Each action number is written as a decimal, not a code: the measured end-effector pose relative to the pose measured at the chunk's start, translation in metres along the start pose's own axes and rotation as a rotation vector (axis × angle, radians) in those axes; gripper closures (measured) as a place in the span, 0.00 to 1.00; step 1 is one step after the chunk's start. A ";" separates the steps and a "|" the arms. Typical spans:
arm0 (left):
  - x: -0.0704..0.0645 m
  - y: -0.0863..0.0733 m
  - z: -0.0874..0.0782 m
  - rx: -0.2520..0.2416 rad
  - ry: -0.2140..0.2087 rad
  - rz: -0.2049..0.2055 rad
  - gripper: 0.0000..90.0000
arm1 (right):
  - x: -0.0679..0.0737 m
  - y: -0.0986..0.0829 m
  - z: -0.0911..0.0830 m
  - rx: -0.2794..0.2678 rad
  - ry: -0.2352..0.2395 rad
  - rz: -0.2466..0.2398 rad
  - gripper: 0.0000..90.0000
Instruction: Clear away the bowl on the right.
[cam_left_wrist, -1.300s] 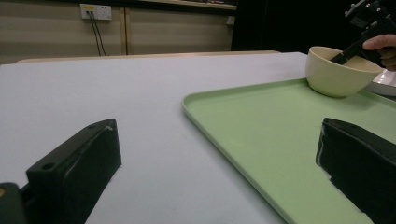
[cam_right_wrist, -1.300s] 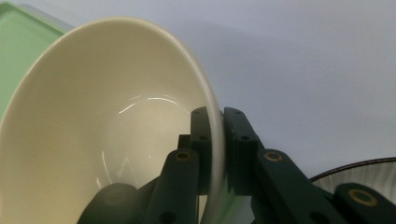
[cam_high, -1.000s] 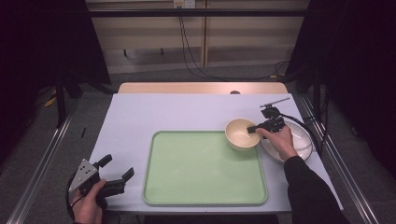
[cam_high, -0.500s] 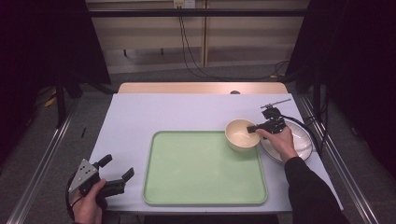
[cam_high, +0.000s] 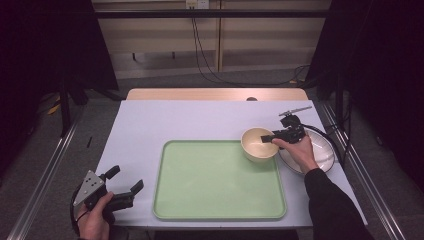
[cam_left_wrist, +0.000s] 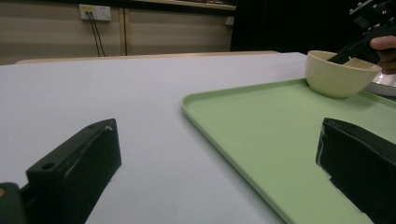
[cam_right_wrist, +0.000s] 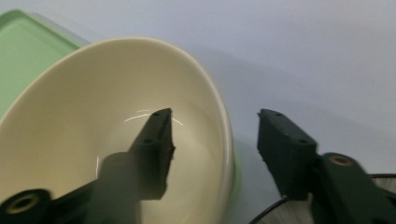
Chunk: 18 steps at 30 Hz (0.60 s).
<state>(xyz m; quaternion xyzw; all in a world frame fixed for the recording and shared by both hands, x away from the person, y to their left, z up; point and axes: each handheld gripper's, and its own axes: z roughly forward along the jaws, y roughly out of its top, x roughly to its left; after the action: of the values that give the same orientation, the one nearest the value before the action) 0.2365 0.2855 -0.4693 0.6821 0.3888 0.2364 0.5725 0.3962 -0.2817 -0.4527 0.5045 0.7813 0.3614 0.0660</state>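
A cream bowl (cam_high: 258, 144) stands on the far right corner of the green tray (cam_high: 215, 180). My right gripper (cam_high: 266, 138) is open and straddles the bowl's right rim. In the right gripper view one jaw is inside the bowl (cam_right_wrist: 84, 116) and the other outside it, with a gap to the rim on both sides. My left gripper (cam_high: 127, 178) is open and holds nothing, low over the table's near left corner, just left of the tray. The left gripper view looks across the tray (cam_left_wrist: 261, 121) to the bowl (cam_left_wrist: 338, 74) and the right gripper (cam_left_wrist: 355, 46).
A white plate (cam_high: 322, 147) lies right of the tray, partly under the person's right hand. The table (cam_high: 200, 120) has a pale lilac cover, and its right edge runs close past the plate. Cables hang behind the table's far edge.
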 end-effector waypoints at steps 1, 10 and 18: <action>0.000 0.000 0.000 0.000 0.000 0.001 0.00 | 0.000 0.000 0.001 -0.001 0.000 0.001 0.44; 0.000 0.000 0.000 0.000 0.003 0.001 0.00 | -0.001 0.001 0.003 -0.009 0.006 0.011 0.10; 0.000 0.000 0.000 0.001 0.002 0.000 0.00 | -0.002 0.003 -0.004 -0.078 -0.001 0.009 0.09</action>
<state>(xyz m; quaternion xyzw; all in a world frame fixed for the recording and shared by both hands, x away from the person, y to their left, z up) 0.2366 0.2856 -0.4694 0.6821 0.3896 0.2367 0.5718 0.3978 -0.2845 -0.4485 0.5054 0.7643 0.3915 0.0841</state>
